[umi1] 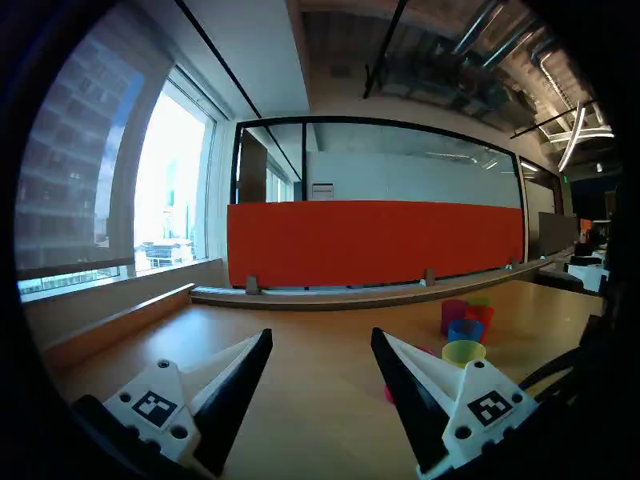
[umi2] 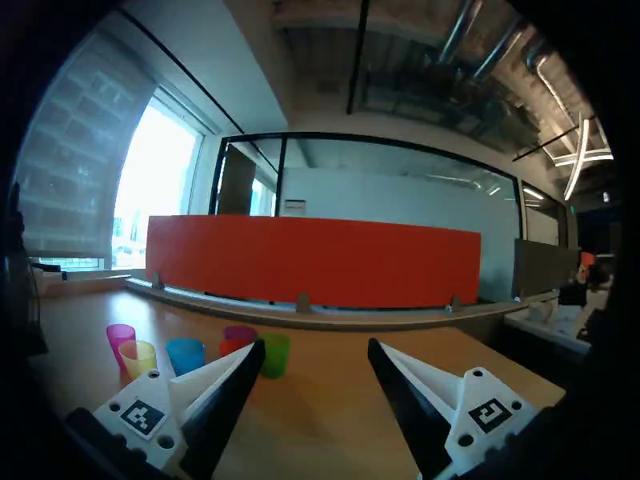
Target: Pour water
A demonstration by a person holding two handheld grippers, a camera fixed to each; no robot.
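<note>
The left gripper [umi1: 320, 334] hovered low over the tabletop [umi1: 320, 424], its fingers spread wide with nothing between them. The cups [umi1: 466, 328] stood in a tight cluster ahead and to the right, past the right fingertip. The yellow cup [umi1: 463, 352] was nearest, the blue cup [umi1: 465, 330] just behind it, and red, magenta and green ones farther back. The gap between the fingers faced bare wood and the orange divider [umi1: 368, 240], not any cup, so this gripper seemed to be waiting rather than reaching.

The right gripper [umi2: 316, 344] was likewise spread and empty. From it the cluster lay ahead and to the left. The green cup [umi2: 274, 354] sat just beyond the left fingertip, and a purple and a red one were partly hidden behind that finger. The blue and yellow stood farther left, with a pink cup [umi2: 120, 336] at the far edge.

The cups thus sat between the two grippers, probably so that either could take one. Whether any cup held water could not be told. Pouring looked not yet begun. The next move would likely call for turning one gripper toward the cluster and closing on a single cup. The cups were crowded and looked light, so a neighbour could easily be knocked over.
</note>
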